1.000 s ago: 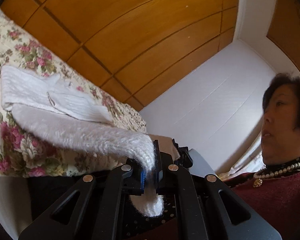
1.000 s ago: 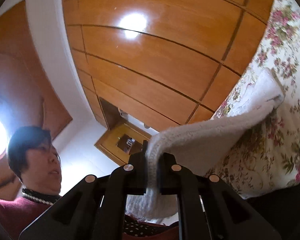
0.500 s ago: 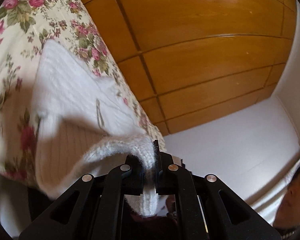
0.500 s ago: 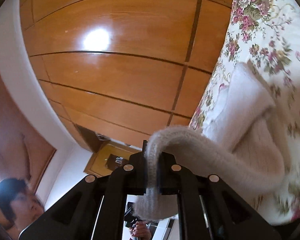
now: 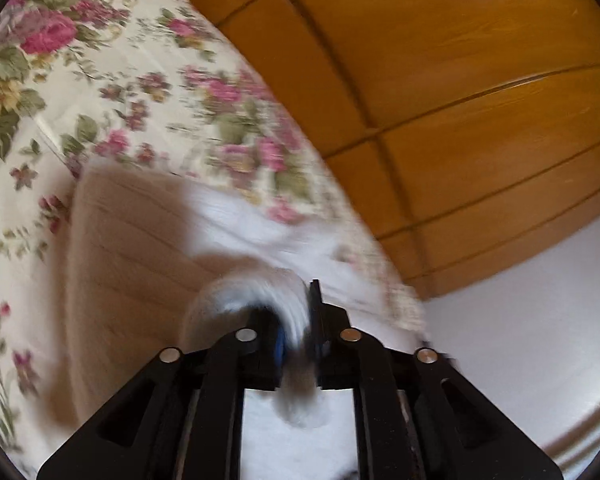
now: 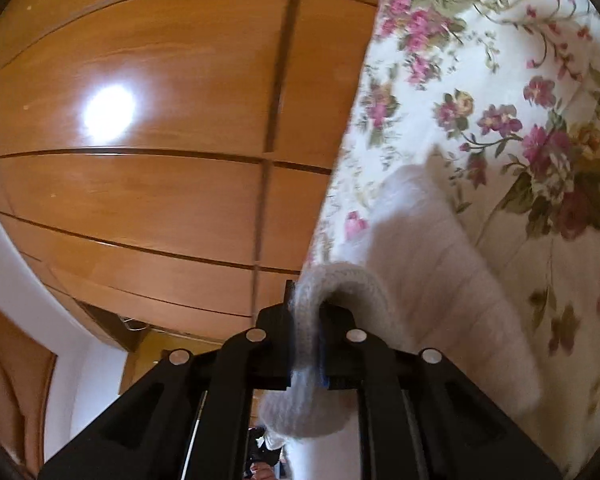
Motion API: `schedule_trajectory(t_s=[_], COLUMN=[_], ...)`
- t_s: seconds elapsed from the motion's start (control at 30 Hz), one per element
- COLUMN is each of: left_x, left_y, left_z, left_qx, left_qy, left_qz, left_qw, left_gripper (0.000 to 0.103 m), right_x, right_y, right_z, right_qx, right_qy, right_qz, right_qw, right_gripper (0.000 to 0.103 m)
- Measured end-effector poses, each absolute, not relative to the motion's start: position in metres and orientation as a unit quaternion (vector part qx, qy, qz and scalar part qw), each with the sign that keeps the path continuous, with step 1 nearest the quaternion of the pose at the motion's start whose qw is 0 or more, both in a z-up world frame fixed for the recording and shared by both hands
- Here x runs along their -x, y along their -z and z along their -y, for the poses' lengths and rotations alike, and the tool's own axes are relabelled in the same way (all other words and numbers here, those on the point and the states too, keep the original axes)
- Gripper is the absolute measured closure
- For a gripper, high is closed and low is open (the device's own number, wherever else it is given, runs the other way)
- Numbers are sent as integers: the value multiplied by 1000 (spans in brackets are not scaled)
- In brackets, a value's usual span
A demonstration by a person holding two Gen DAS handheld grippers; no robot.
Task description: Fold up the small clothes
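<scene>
Wood-panelled wardrobe doors and a floral bedspread frame a fold in progress on a bed, seen from two handheld grippers.

Nearest the lens, the left gripper has a fluffy white edge of a small knitted garment bunched between its jaws; these are nearly closed and have just been easing apart, the wool still caught in the narrow gap. The view is smeared by motion, so whether the pads press firmly cannot be told. At the same depth on the other side, the right gripper has the matching white edge threaded through its own narrow gap, a tuft hanging below toward six o'clock; its jaws too have just been opening a little, with the cloth between them.

Further out, the garment arcs from each gripper onto the bedspread: toward ten o'clock in the left view, toward two o'clock in the right, where a doubled layer with ribbed texture lies flat on the flowers.

Beyond it, the bedspread runs on to the wardrobe doors.

By the look of it, the near edge has been carried over the far part, so one fold is nearly made. Release, smoothing and any further fold appear to remain.
</scene>
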State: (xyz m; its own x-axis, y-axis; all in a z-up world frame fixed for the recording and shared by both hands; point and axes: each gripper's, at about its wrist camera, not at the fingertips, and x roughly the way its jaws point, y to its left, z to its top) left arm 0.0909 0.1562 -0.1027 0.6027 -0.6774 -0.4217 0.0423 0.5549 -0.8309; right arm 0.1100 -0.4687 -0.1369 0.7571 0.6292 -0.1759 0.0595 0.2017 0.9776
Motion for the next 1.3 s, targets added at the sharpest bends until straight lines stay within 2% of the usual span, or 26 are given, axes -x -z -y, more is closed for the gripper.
schedule_trajectory(t_s=[0.07,0.1,0.17,0.23,0.37,0.43,0.5,0.63,0.73,0.8,0.9,1.03,1.13,1.3], left_x=[-94,-92,-86,-75,-63,-58,-56,-66,-66,-59,-43,-13,3,15], left_y=[107,107,103,95,82,78,76,86,103,107,106,100,98,101], left_z=[-156,-158,-165,-171,-163,-154,-143,-118,-112,-107,-100,-122,-130,-119], left_qx=[421,427,438,437,366,334,296,209,185,159,124,187,199,173], left_qy=[221,218,206,184,139,132,121,77,60,54,61,69,65,82], left_qz=[-370,-363,-338,-312,-316,-324,-338,-370,-385,-382,-370,-328,-320,-344], left_qw=[798,799,807,823,864,875,885,902,902,909,919,924,924,919], left_gripper=[61,58,51,44,44,44,37,37,37,37,37,37,37,49], right_x=[-115,-114,-112,-105,-99,-101,-110,-123,-129,-139,-129,-114,-105,-105], right_y=[145,144,136,119,87,66,54,63,85,109,122,121,123,114], right_z=[470,471,474,475,458,433,401,344,336,352,373,362,367,371], right_qx=[-598,-598,-582,-545,-448,-350,-248,-94,-42,-37,-90,-54,-69,-108], right_qy=[-178,-176,-163,-141,-125,-117,-108,-112,-87,-27,-21,-33,-46,-55], right_qz=[-292,-282,-272,-265,-283,-306,-342,-389,-412,-430,-386,-357,-344,-332], right_qw=[725,729,748,783,839,877,900,910,906,902,918,932,935,935], right_gripper=[65,65,52,48,48,49,49,50,52,55,54,41,39,39])
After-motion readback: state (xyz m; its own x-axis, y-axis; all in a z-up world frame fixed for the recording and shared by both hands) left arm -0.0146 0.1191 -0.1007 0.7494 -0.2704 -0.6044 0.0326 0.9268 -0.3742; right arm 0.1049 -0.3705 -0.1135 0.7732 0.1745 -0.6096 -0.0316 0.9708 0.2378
